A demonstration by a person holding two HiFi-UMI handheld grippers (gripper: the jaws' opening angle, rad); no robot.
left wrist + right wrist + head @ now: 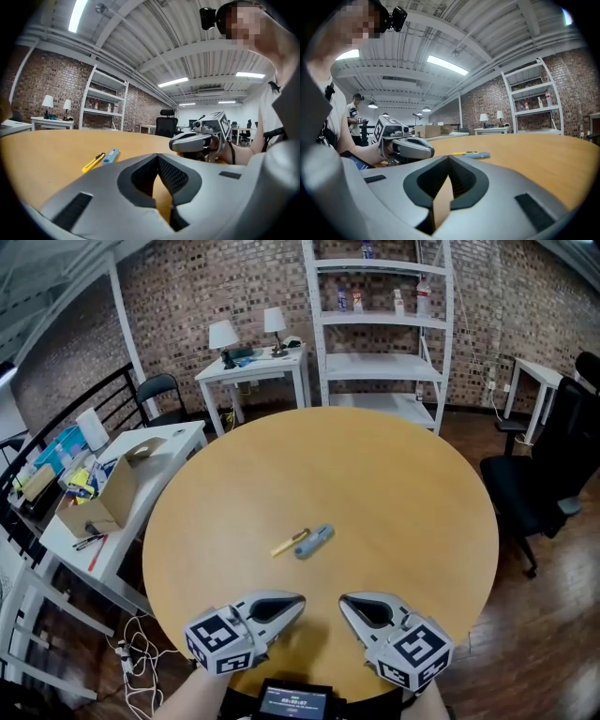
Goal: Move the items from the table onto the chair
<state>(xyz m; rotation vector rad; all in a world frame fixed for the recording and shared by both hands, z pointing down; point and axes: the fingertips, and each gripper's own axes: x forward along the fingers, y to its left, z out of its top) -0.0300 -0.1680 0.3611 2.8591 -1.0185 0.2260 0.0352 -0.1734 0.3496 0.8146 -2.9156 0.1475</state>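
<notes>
Items: a yellow cutter (288, 544) and a blue-grey cutter (315, 540) are found lying end to end at the middle of the round table (394, 474).
Long axis: a line is traced from the table's near left toward its far right.
Left gripper (298, 599): held at the table's near edge, jaws pressed together, nothing pinched; judged the nearer, straight below the items.
Right gripper (345, 601): held at the same edge, jaws likewise closed, empty.
Room: bare tabletop is seen all round.
Chair (548, 474): placed off the table's right edge.
</notes>
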